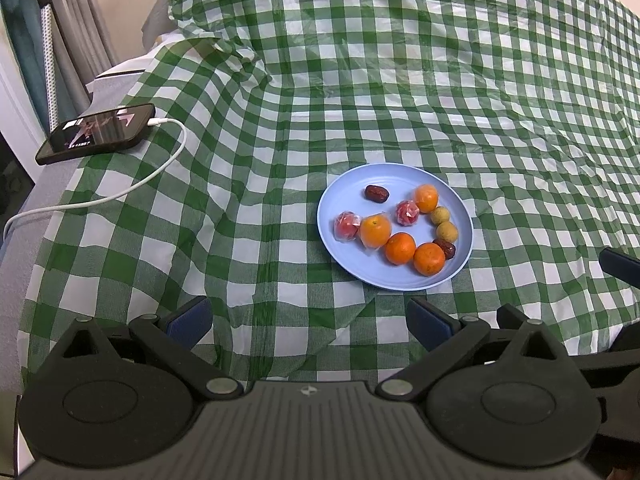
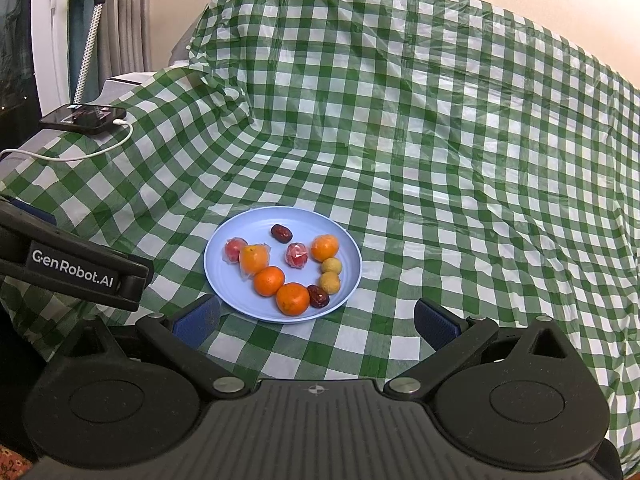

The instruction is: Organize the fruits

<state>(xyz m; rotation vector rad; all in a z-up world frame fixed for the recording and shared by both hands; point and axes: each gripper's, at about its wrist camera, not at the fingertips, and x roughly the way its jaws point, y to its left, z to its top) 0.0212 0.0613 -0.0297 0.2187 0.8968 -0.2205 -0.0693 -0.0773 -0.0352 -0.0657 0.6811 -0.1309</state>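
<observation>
A light blue plate [image 1: 348, 264] lies on the green checked cloth and also shows in the right wrist view [image 2: 224, 280]. On it lie several oranges [image 1: 400, 248] [image 2: 269, 281], two red wrapped fruits [image 1: 346, 225] [image 2: 297, 255], two yellow longans [image 1: 446, 231] [image 2: 329, 282] and two dark red dates [image 1: 376, 193] [image 2: 281, 233]. One orange [image 1: 375, 230] is in a clear wrapper. My left gripper [image 1: 309, 322] is open and empty, in front of the plate and to its left. My right gripper [image 2: 316, 322] is open and empty, just in front of the plate.
A black phone [image 1: 98, 132] with a white charging cable [image 1: 120, 192] lies at the far left edge; it also shows in the right wrist view [image 2: 84, 118]. The cloth rises over a tall bulge behind the plate [image 2: 400, 80]. The left gripper's body [image 2: 72, 268] shows at left.
</observation>
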